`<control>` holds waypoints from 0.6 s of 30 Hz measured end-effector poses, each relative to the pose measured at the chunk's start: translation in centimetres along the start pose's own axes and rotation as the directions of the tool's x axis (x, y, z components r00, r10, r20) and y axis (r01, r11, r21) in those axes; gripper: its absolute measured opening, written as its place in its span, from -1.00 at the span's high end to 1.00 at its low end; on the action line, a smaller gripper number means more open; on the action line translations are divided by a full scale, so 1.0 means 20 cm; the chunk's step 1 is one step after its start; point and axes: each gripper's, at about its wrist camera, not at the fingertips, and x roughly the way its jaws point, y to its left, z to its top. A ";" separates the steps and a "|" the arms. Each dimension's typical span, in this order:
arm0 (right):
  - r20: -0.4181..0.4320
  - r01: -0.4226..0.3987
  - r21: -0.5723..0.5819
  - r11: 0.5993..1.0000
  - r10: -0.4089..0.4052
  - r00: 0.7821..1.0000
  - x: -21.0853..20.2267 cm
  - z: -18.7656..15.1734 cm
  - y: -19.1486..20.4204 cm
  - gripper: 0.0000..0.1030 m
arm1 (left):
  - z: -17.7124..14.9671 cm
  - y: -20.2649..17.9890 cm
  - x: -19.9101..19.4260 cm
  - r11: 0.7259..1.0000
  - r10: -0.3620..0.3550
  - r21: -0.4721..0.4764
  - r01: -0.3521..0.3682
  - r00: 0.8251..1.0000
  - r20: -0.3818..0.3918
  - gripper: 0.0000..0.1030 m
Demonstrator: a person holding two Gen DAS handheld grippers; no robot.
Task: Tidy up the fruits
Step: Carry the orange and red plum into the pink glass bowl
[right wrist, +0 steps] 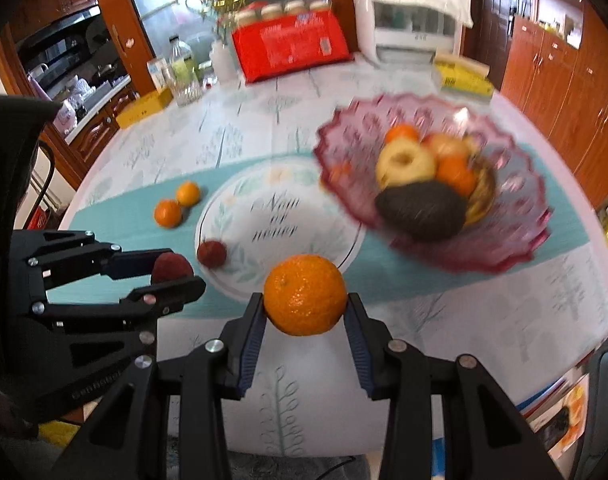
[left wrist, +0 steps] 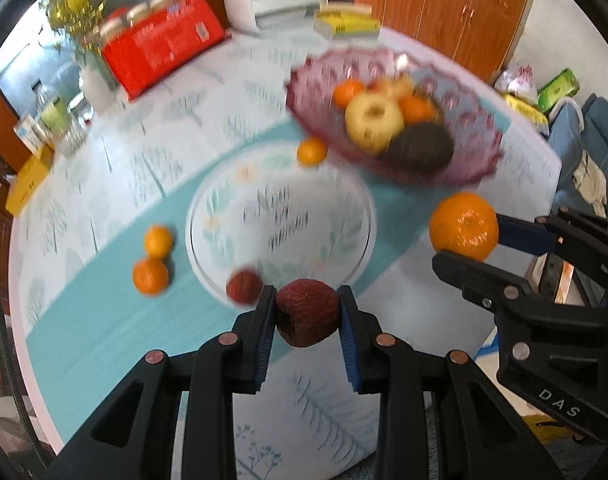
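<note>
Above the near edge of the desk [right wrist: 263, 128] I had both tools loaded at once. My left tool [left wrist: 307, 312] was clamped tight on a wrinkled dark-red fruit [left wrist: 306, 312], pads square on its sides so it could not roll out. My right tool [right wrist: 305, 312] stood wider, pinching an orange [right wrist: 305, 295] across its middle. At one o'clock from the orange sat the pink glass bowl [right wrist: 516, 240], already heaped with fruit, which I judged the likely drop-off. Just ahead at twelve lay the printed plate [right wrist: 231, 216], a second red fruit [right wrist: 211, 253] on its rim at ten, with two loose oranges [right wrist: 168, 213] beyond.
</note>
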 end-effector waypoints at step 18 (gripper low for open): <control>0.196 0.071 0.014 0.997 -0.072 0.978 -0.28 0.51 -0.64 0.22 | 0.80 -0.25 -0.04 0.995 0.072 -0.085 -0.056 0.978 0.197 0.45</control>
